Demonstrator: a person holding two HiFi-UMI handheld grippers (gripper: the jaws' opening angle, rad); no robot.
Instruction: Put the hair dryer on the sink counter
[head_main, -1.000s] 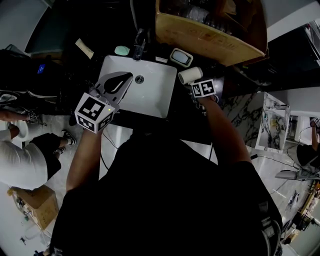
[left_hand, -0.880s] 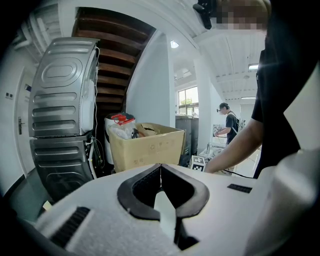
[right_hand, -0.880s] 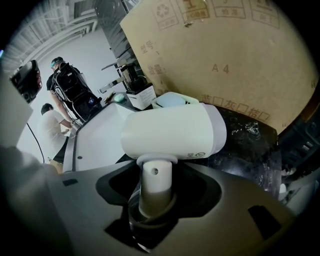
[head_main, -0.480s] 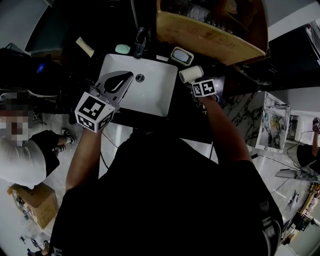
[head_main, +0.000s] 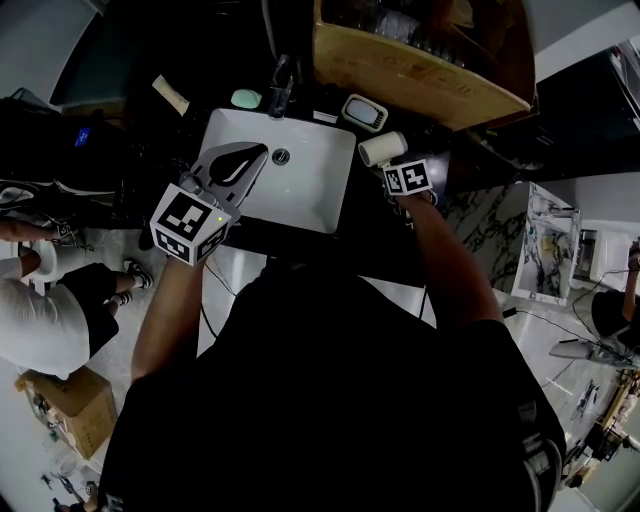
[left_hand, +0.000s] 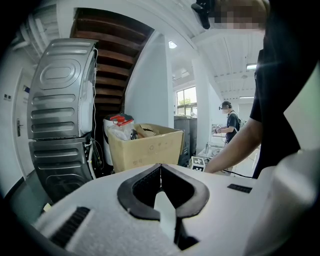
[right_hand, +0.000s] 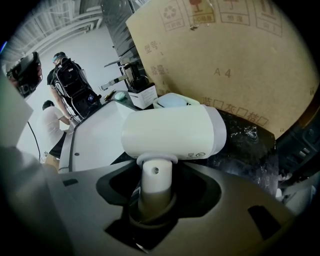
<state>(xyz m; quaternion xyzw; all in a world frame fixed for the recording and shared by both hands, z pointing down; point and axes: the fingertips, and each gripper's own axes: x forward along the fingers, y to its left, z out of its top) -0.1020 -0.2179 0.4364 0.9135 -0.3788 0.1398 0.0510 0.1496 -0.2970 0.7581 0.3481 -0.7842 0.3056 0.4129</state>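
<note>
On my feed the right tongs are pinching the hair dryer by its handle, which stands up between the two jaws with the white barrel lying crosswise above them. From the head view the dryer sits just off the right edge of the white sink, over the dark marbled bench. I cannot tell whether it rests on that surface or is held just above it. A small pale-blue-topped container is close behind the barrel, and the big cardboard box stands beyond that. The left tongs are pressed together, tips meeting, with nothing between them. They hang over the near left part of the sink, well apart from the dryer. The dark tap is at the far rim of the sink, with a pale green oval thing just left of it.
</note>
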